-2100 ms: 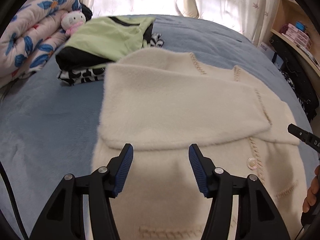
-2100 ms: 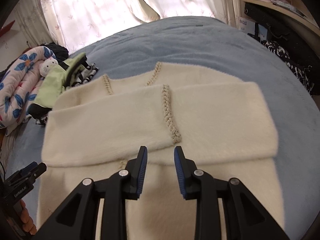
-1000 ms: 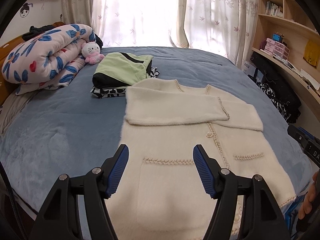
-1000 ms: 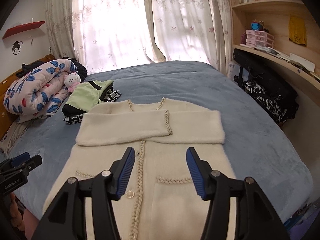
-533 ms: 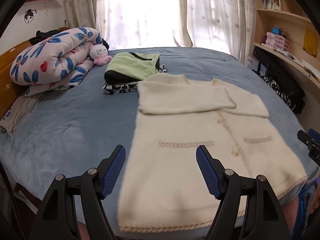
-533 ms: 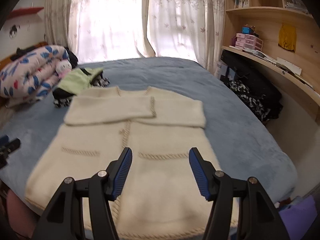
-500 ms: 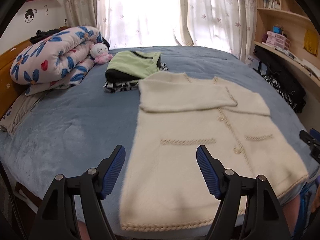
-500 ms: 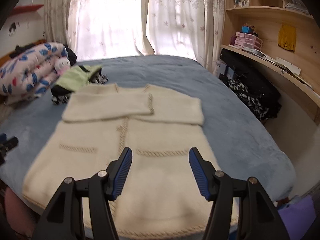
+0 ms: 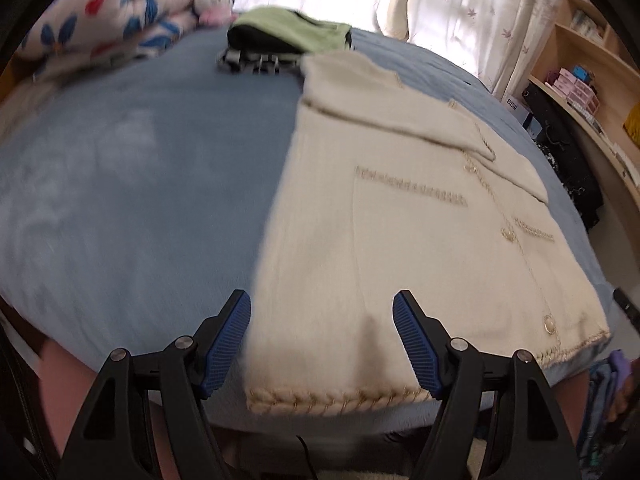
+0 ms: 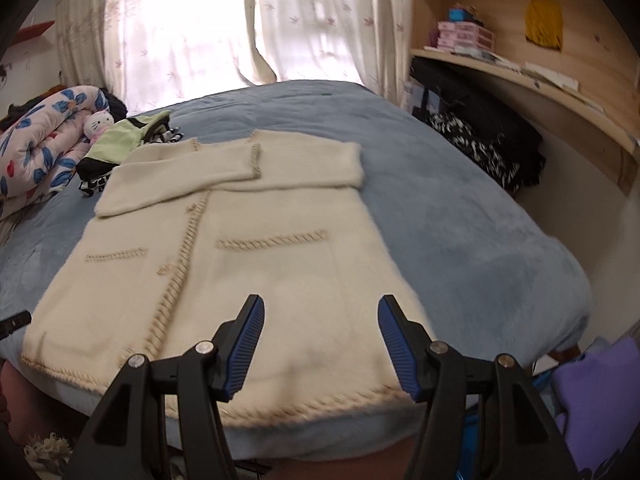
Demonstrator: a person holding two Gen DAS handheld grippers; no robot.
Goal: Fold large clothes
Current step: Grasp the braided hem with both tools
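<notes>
A cream knitted cardigan point(image 9: 400, 240) lies flat and face up on the blue bed point(image 9: 140, 184), both sleeves folded across its chest and its braided hem at the near bed edge. My left gripper point(image 9: 320, 300) hovers open just above the hem's left corner, nothing between its blue pads. In the right wrist view the cardigan point(image 10: 260, 264) stretches away from me. My right gripper point(image 10: 320, 302) is open over the hem's right corner, and nothing is gripped. Neither gripper touches the cloth.
A rolled floral duvet point(image 9: 100, 12), a plush toy point(image 10: 96, 122) and a stack of folded clothes with a green top point(image 9: 288, 32) sit at the bed's far left. Wooden shelves point(image 10: 520, 60), a black bag point(image 10: 480, 140) and purple cloth point(image 10: 592, 392) stand on the right. A person's legs show below the bed edge.
Both grippers have sunk and come closer to the cardigan's near hem, the left one shifting toward its left corner. Their jaws stand slightly wider than a second ago. The cardigan has not moved.
</notes>
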